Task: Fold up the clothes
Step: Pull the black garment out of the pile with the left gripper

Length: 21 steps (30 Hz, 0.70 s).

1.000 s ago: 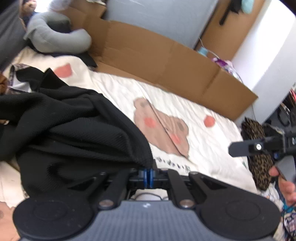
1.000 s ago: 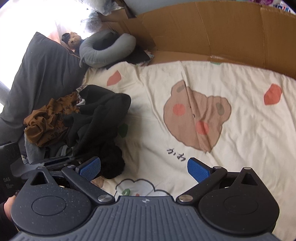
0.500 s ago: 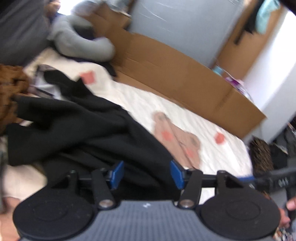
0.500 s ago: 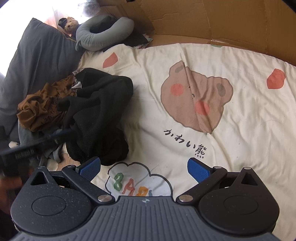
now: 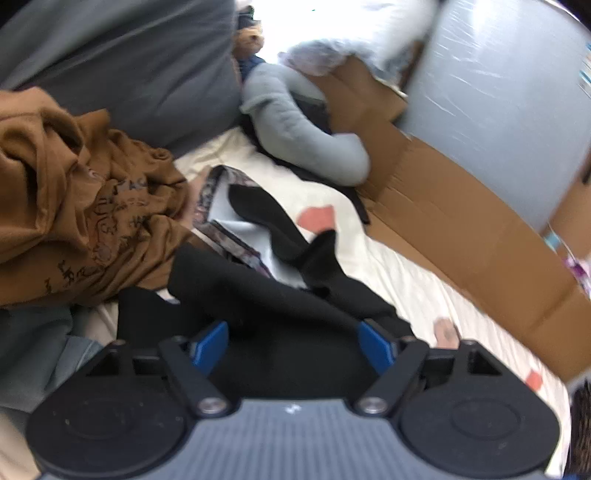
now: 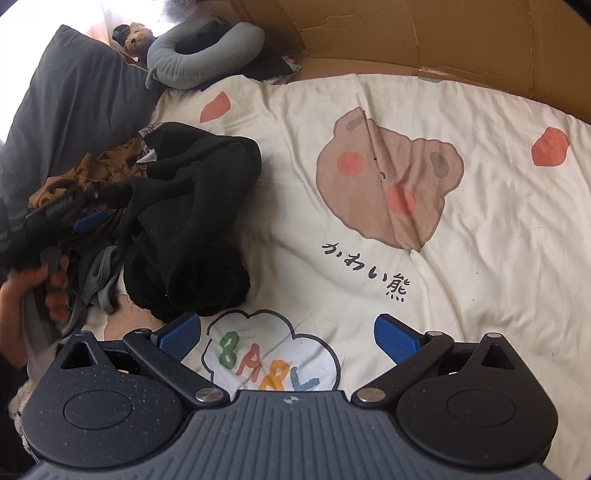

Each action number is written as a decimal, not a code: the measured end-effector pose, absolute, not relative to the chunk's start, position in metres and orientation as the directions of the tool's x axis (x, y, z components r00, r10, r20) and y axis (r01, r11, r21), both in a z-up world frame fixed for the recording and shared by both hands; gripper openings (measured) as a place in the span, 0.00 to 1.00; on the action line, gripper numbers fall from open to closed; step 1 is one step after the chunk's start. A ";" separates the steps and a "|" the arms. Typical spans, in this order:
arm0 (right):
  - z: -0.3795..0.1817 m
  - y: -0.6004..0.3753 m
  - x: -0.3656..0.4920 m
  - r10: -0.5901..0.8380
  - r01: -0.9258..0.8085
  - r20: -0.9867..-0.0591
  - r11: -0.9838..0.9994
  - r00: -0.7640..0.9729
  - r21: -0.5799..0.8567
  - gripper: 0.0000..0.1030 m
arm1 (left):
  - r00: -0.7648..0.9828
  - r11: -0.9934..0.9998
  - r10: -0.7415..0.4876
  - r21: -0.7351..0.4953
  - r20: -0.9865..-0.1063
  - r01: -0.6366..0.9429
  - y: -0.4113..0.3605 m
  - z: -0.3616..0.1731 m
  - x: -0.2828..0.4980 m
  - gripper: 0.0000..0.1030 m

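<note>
My right tool (image 6: 288, 336) is matt black plastic with ribbed blue pads (image 6: 395, 338) and shiny metal pivot screws. The black garment (image 6: 192, 221) looks coarse knit; the printed bedsheet (image 6: 480, 240) is smooth, creased cotton, beside matt brown cardboard (image 6: 424, 33).

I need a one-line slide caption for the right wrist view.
Open right gripper above bear-print blanket, black garment bunched at its left.

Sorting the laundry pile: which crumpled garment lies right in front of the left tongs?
The black knit garment, lying between the open left tongs; the brown printed garment sits farther off, to the left.
</note>
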State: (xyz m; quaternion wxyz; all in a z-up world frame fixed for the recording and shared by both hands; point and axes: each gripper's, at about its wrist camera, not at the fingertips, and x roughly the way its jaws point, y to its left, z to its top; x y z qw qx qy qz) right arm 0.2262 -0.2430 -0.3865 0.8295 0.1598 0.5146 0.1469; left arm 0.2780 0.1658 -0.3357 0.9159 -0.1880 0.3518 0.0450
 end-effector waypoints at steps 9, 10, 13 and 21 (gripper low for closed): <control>-0.386 -0.243 0.225 0.405 -0.097 -0.804 0.909 0.436 0.406 1.00 | 0.730 0.847 -0.016 -0.397 -0.683 -0.353 0.186 -0.358 0.306 0.57; -0.386 -0.243 0.225 0.407 -0.099 -0.802 0.908 0.437 0.407 1.00 | 0.731 0.843 -0.028 -0.409 -0.681 -0.349 0.188 -0.359 0.306 0.37; -0.386 -0.244 0.224 0.414 -0.106 -0.798 0.905 0.439 0.411 1.00 | 0.733 0.844 -0.036 -0.413 -0.679 -0.341 0.188 -0.358 0.304 0.10; -0.385 -0.248 0.224 0.414 -0.096 -0.789 0.903 0.455 0.418 1.00 | 0.749 0.871 -0.098 -0.420 -0.655 -0.254 0.167 -0.342 0.278 0.05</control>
